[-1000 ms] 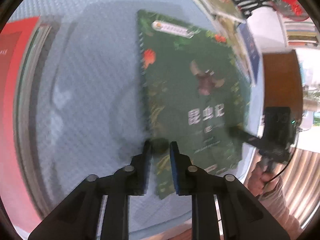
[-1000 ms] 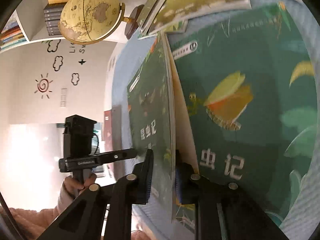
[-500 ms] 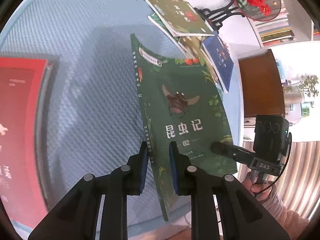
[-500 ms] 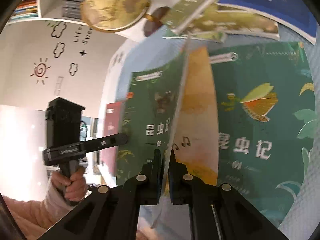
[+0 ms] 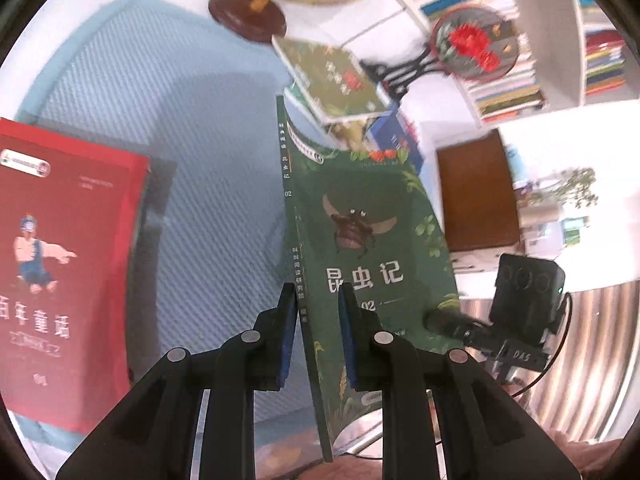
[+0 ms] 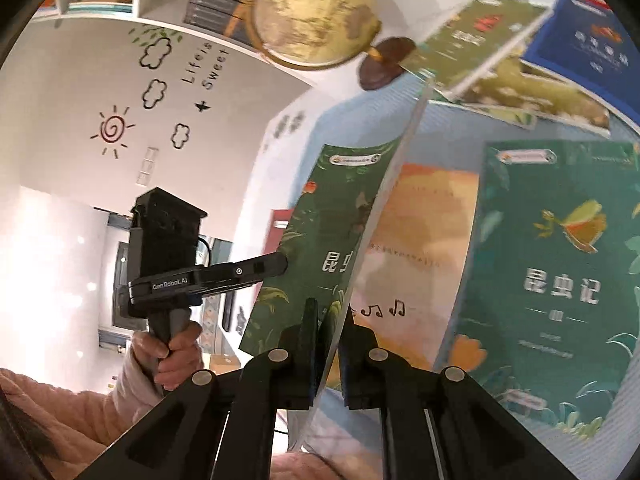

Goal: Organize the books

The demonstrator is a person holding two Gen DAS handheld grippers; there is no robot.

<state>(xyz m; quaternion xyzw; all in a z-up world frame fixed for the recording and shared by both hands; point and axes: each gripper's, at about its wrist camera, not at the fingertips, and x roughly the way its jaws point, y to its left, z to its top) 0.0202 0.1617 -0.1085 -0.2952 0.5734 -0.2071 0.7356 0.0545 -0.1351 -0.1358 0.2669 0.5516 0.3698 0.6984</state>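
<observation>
Since 1 second ago, the green book (image 5: pixel 360 248) has been raised off the blue mat (image 5: pixel 208 168) and turned nearly upright, spine to the left. To its left, a red book (image 5: pixel 60 264) lies flat. The left gripper (image 5: pixel 318 312) straddles the spine, though contact cannot be told. The right gripper (image 6: pixel 330 320) is clamped on the page edge. A beetle and white characters mark the cover.

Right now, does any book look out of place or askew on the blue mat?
Yes. The green beetle book is lifted off the mat, tilted on edge between the left hand-held gripper and the right hand-held gripper. Behind it, a pile of books lies crooked, with covers fanned at different angles.
</observation>
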